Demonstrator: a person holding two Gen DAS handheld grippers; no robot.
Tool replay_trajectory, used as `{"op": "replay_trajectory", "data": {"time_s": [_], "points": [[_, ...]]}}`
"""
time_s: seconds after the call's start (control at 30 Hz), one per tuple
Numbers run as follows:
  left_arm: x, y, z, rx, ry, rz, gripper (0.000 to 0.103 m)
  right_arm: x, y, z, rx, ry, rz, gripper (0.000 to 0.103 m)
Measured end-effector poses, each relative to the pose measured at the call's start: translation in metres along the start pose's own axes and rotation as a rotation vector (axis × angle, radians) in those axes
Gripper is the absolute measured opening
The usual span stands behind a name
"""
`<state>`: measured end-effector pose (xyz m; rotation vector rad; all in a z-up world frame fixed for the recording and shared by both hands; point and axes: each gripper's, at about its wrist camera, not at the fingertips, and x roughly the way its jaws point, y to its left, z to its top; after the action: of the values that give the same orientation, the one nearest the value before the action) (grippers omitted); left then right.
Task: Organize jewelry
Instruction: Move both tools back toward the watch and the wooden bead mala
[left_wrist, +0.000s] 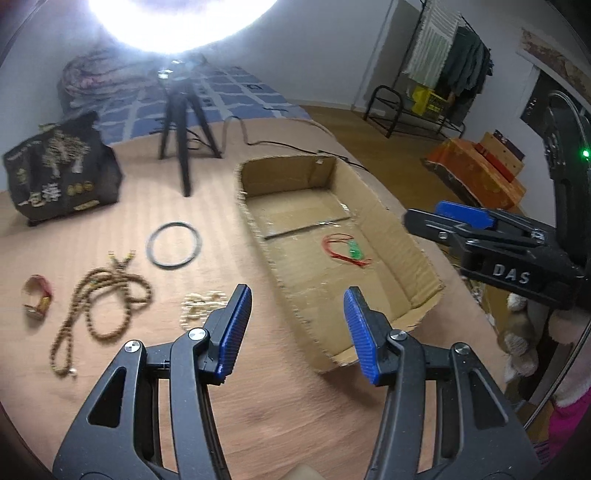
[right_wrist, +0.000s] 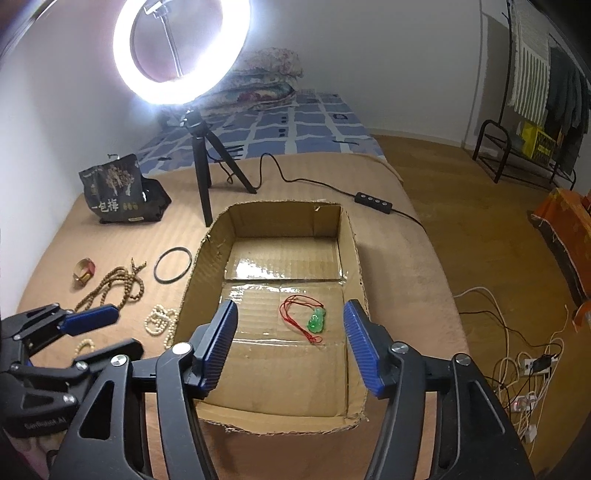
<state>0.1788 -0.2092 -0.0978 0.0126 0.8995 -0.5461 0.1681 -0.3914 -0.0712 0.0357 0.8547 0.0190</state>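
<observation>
Your right tool (right_wrist: 288, 347) hangs released over the cardboard box (right_wrist: 354, 258), its blue pads (right_wrist: 218, 343) standing apart with nothing between them. Seen past the pads, in the lower middle of the right wrist frame, the green pendant (right_wrist: 316, 321) lies on the box floor with its red cord (right_wrist: 295, 310) looped beside it, touching neither pad. In the left wrist frame the same pendant (left_wrist: 355, 252) sits right of centre, inside the box (left_wrist: 402, 236).

Your left tool (left_wrist: 297, 334) is also released and empty, its pads apart above the tan surface (left_wrist: 221, 229) just beside the box's near corner. From the right wrist camera that tool (right_wrist: 99, 332) shows at the lower left edge, hovering over the loose jewelry; from the left wrist camera your right tool (left_wrist: 454, 218) enters at the right edge, above the box's far wall.

Left of the box, on the surface, the rest of the jewelry lies spread out: a string of cream beads (right_wrist: 160, 321) nearest the box wall, a long brown bead necklace (left_wrist: 103, 291) coiled further left, a thin dark bangle (right_wrist: 173, 265) above them, and a red-and-gold ring-like piece (right_wrist: 84, 270) furthest left. A smaller cream bead loop (right_wrist: 85, 345) shows partly under your left tool.

Beyond these, toward the upper left, a black printed bag (right_wrist: 118, 192) stands on the surface, and a tripod (right_wrist: 207, 173) carries a glaring ring light (right_wrist: 181, 48) at the top of the frame.
</observation>
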Motion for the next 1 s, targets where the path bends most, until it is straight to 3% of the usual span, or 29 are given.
{"op": "replay_trajectory", "data": {"time_s": [0.3,0.63,0.73,1.0], "points": [[-0.039,0.056,-0.003,-0.028,-0.005,0.106,0.053,-0.014,0.019,0.003,-0.017,-0.034,0.035,0.067],[-0.088,0.144,-0.003,-0.124,-0.039,0.233,0.053,-0.026,0.064,0.007,-0.086,-0.048,0.099,0.072],[-0.097,0.169,-0.006,-0.153,-0.039,0.266,0.053,-0.020,0.081,0.007,-0.102,-0.037,0.121,0.079],[-0.108,0.240,-0.018,-0.254,-0.018,0.348,0.053,0.008,0.137,0.014,-0.138,0.003,0.197,0.080]]}}
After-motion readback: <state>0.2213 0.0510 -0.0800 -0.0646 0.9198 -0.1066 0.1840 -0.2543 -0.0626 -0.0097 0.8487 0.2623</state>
